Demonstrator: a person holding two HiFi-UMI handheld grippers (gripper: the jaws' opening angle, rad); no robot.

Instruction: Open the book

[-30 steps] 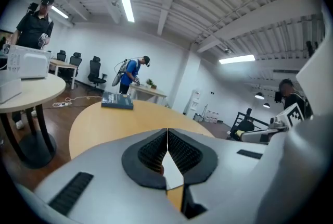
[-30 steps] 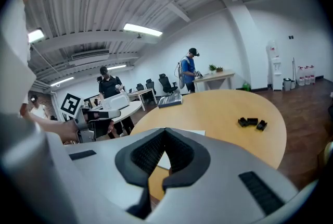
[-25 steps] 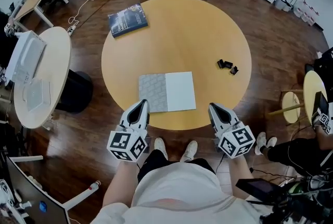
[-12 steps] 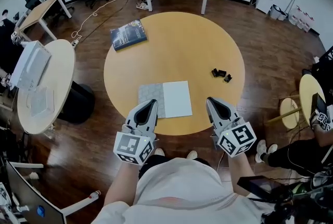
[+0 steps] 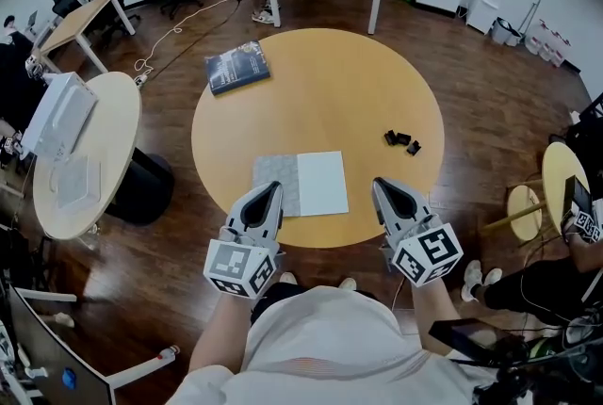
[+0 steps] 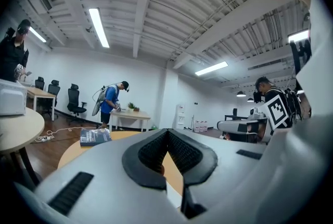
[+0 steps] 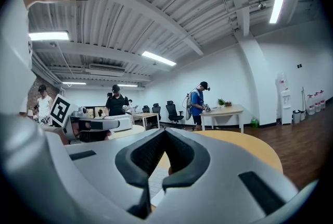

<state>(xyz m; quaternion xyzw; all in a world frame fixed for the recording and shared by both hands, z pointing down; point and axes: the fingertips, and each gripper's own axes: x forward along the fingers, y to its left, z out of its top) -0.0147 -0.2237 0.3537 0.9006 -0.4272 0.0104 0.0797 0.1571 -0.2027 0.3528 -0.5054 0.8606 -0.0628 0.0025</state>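
Risen since a second ago, my left claw (image 5: pixel 268 196) and right claw (image 5: pixel 385 193) hang at the table's (image 5: pixel 330 92) near edge, both pinched shut, empty. The blue book (image 5: pixel 237 68) lies closed at the table's far left. A grey-and-white spread (image 5: pixel 300 184), perhaps a book already open, lies near me. Opening the blue one would need a reach across.

Round table (image 5: pixel 320 92): a pale wood-look top, smooth and matt. The floor (image 5: pixel 490 83) is dark wood plank with a soft sheen. The book (image 5: pixel 237 68) has a glossy dark-blue cover. The flat sheet (image 5: pixel 301 184) looks matt, half speckled grey, half plain white. Left gripper (image 5: pixel 269 188) and right gripper (image 5: pixel 381 184) show smooth matt grey plastic shells, and the pads (image 6: pixel 152 154) are black and ribbed.
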